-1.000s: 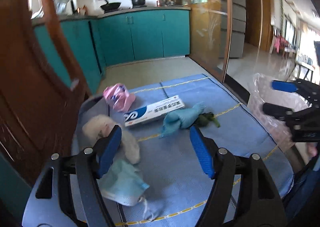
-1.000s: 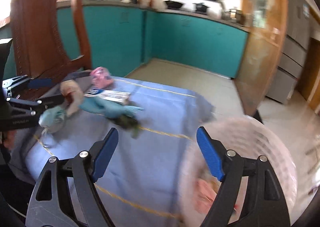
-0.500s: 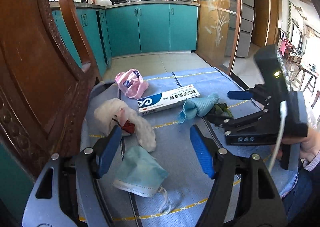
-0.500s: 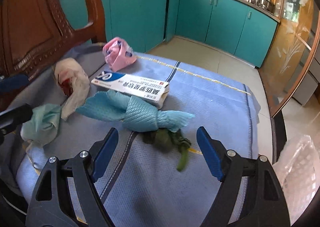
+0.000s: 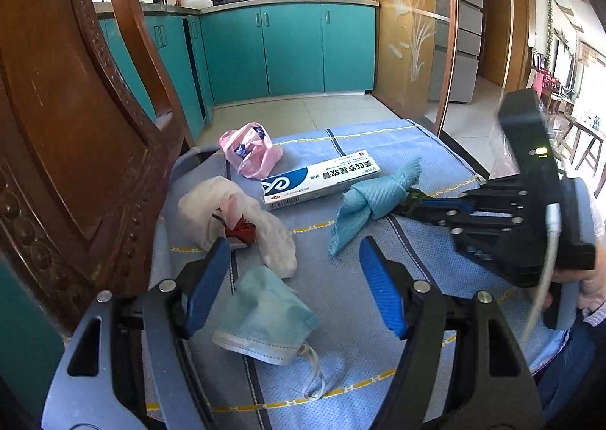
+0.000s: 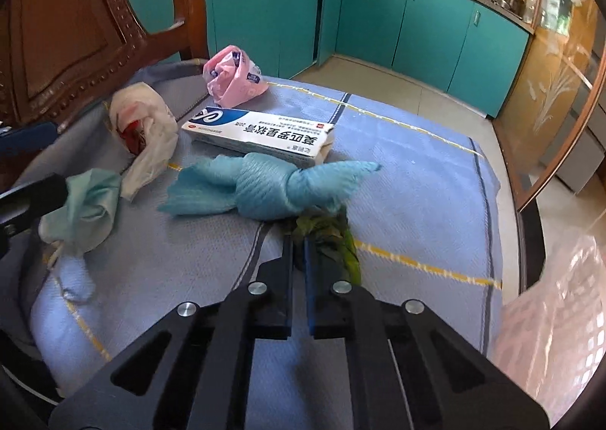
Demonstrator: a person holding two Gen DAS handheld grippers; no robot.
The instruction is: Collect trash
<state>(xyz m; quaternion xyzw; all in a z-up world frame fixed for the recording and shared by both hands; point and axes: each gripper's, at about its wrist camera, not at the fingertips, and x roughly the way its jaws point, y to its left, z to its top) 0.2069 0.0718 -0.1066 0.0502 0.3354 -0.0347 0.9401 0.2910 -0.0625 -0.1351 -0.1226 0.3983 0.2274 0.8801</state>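
- The right gripper (image 6: 299, 240) has just been closing its jaws; they now stand clenched, almost together, with a dark green leafy scrap (image 6: 333, 237) pinched between their tips.
- The leafy scrap lies on the table (image 6: 416, 150), which is covered in a blue cloth with yellow lines, and it touches the near side of a knotted light-blue cloth (image 6: 265, 187).
- Just behind the knotted cloth lies a long white and blue carton (image 6: 261, 134) printed with characters, lying flat.
- Behind the carton, near the far left corner, sits a crumpled pink plastic bag (image 6: 231, 78).
- To the left of the carton lies a crumpled white bag (image 6: 151, 138) with something red inside it.
- The left gripper (image 5: 295, 282) has its jaws released and wide apart, gripping nothing, above a pale green face mask (image 5: 265, 316) that lies on the cloth between them.
- In the left wrist view the right gripper (image 5: 420, 203) reaches in from the right side, and a hand (image 5: 591, 286) grips its handle at the picture's edge.
- A translucent plastic bag (image 6: 556, 316) shows at the lower right of the right wrist view, beside the table.
- A carved wooden chair back (image 5: 75, 127) stands at the left edge of the table, with teal kitchen cabinets (image 5: 291, 47) well behind.
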